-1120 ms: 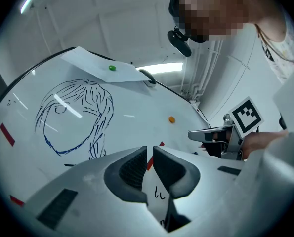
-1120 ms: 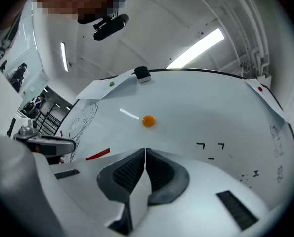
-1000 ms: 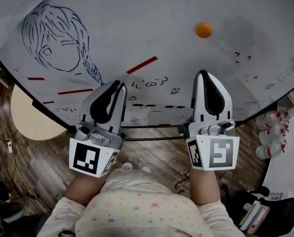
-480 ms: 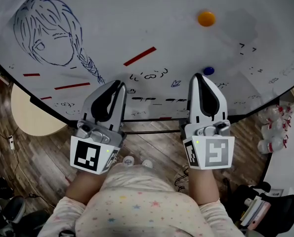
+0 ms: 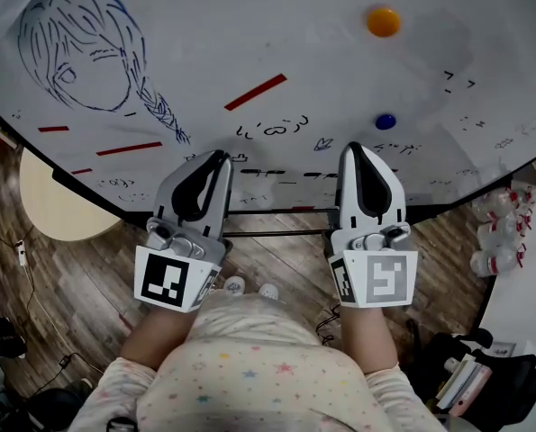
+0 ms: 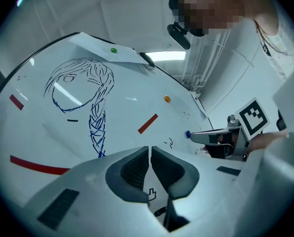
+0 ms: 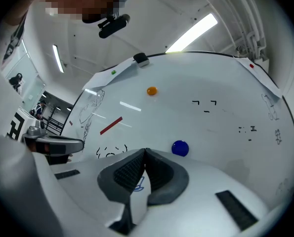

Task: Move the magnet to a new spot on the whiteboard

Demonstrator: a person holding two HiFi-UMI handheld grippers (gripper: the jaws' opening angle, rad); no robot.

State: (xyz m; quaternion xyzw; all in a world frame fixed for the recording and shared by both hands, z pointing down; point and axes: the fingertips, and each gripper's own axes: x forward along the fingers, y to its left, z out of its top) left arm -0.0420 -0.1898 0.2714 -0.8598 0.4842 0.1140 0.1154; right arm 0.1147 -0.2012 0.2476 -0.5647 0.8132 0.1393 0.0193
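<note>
Whiteboard (image 5: 277,25), seen steeply from above, fills the upper part of the head view; a wood-plank floor (image 5: 277,268) lies beyond its lower edge. A blue line drawing of a girl's head with a braid (image 5: 78,57) occupies the board's upper left. A pale round table (image 5: 56,210) shows just past the board's lower-left edge. The left gripper (image 5: 218,156) and the right gripper (image 5: 356,148) are held side by side at the board's lower edge, tips over its bottom margin, well apart from each other. Each gripper's own view shows its ridged pads brought together, the left with only a hairline slit and the right meeting at the tip; nothing is held in either. A slanted red bar (image 5: 256,92) sits near the board's middle, with a longer red stroke (image 5: 128,148) toward its lower left. Three round magnets sit on the board: an orange magnet (image 5: 383,22) at its upper right, a blue magnet (image 5: 386,121) lower on the right, just above the right gripper's tip but apart from it, and a small green magnet (image 6: 113,50) on a sheet at the board's top edge
</note>
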